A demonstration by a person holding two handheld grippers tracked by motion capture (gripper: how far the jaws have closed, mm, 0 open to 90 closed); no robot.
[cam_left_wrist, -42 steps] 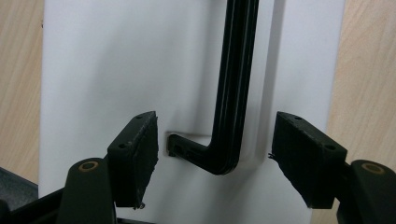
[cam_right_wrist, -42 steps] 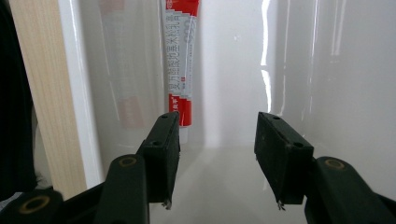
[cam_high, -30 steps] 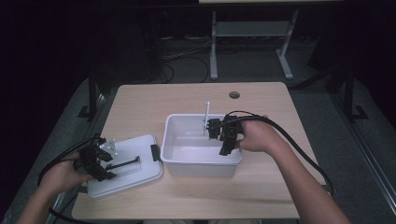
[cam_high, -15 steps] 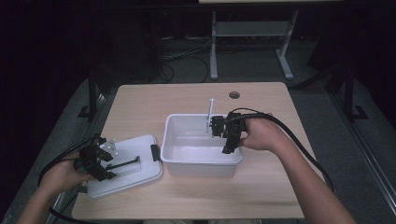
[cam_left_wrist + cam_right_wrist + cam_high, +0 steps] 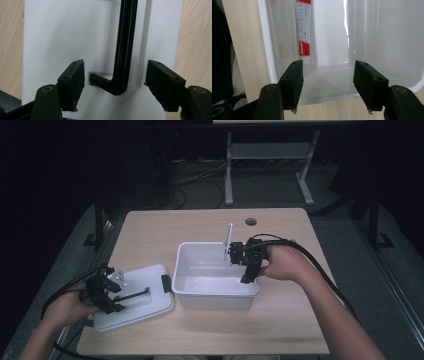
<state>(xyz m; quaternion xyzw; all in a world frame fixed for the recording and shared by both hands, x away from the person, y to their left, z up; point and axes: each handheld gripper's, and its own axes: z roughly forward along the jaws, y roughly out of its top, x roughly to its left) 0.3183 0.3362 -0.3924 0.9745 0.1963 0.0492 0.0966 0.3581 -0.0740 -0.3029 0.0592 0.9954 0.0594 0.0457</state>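
Looking from above, my right gripper [image 5: 239, 254], jaws just widened and empty, hangs over the bin's [image 5: 200, 287] right rim; its own view shows the tube [image 5: 303, 30] released, leaning inside the bin's wall; my left gripper [image 5: 115, 82] gapes over the lid's handle [image 5: 123, 50]

Your left hand [image 5: 67, 302] holds the left gripper [image 5: 112, 292] low and level at the near left with its jaws spread wide, while your outstretched right arm tips the right gripper [image 5: 239, 254] downward, jaws just opening, nothing between them.
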